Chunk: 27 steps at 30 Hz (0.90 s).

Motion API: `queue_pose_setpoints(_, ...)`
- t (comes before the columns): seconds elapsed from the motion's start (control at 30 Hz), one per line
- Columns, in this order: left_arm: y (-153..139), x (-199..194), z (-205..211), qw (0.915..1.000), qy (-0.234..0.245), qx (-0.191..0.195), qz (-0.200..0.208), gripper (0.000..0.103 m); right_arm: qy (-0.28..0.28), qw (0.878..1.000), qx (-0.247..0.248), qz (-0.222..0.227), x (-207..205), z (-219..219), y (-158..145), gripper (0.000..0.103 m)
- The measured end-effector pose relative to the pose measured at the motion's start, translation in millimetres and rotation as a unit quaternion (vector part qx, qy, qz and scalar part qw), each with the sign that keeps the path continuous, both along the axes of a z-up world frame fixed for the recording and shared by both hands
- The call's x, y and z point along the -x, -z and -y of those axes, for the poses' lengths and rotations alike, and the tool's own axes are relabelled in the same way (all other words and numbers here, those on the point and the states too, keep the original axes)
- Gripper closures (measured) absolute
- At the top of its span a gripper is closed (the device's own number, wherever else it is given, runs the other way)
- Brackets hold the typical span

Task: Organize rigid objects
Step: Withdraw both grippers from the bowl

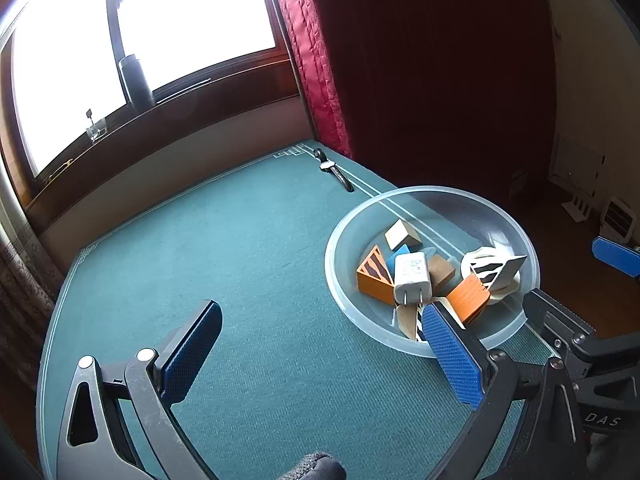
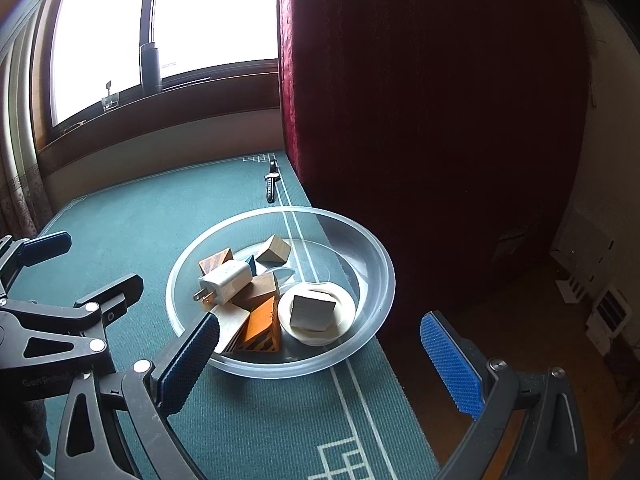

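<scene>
Right tongs (image 1: 576,280) body reads "DAS".

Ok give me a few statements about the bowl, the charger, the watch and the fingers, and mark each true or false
1. The white charger lies in the clear bowl. True.
2. The wristwatch is in the bowl. False: it lies on the green mat, beyond the bowl.
3. The left gripper has its fingers closed on a block. False: open, holding nothing.
4. The right gripper holds nothing. True.
</scene>
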<state>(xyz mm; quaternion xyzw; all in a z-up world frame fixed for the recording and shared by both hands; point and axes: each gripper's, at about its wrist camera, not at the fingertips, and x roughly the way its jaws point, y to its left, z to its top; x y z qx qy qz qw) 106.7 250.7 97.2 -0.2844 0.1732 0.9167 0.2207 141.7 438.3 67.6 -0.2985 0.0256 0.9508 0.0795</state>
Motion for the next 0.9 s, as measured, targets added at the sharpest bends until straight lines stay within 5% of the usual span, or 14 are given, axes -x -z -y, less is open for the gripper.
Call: queue_pose_setpoints(0.9, 11.5, 6.6, -2.8, 0.9998, 0.001, 0.01, 0.017, 0.002, 0.007, 1.0, 0.003, 0.024, 5.5, 0.9, 7.8, 0.001)
